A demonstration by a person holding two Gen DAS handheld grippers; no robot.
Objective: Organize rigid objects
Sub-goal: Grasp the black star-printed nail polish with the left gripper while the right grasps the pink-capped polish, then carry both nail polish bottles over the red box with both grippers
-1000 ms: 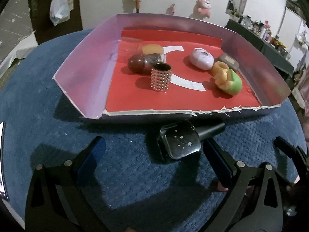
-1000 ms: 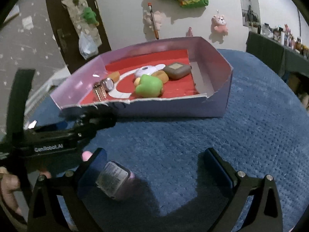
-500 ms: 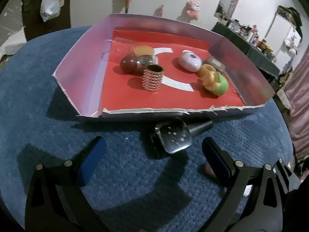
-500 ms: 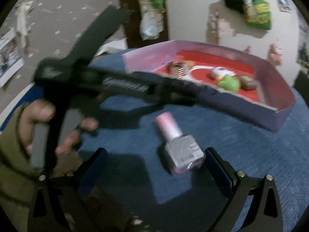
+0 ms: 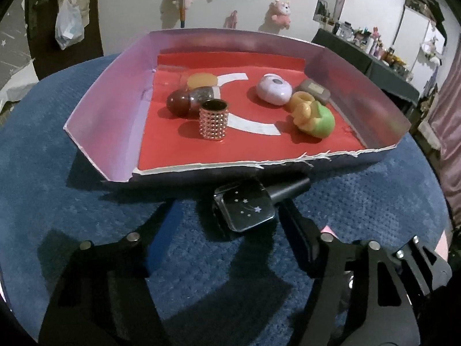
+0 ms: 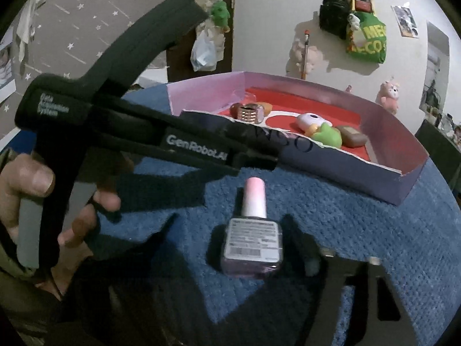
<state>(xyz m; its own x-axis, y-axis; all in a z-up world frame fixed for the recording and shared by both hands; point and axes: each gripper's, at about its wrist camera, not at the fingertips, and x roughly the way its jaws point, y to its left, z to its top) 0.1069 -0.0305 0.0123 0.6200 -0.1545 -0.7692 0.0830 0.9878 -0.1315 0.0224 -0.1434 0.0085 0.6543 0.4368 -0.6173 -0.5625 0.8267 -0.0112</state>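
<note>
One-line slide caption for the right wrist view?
Right gripper closing around a pink-capped bottle lying on blue cloth.

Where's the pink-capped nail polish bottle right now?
Right wrist view: the pink-capped bottle lies on the blue mat, outside the tray's near wall, between the closing right gripper jaws.

Tray (image 5: 109, 115): ahead of me on the cloth (image 5: 57, 187).
Studded cup (image 5: 213, 122): upright inside the tray.
Starred bottle (image 5: 245, 207): lying before the tray's front wall.
Labelled bottle (image 6: 253, 239): lying between my right tongs.
</note>
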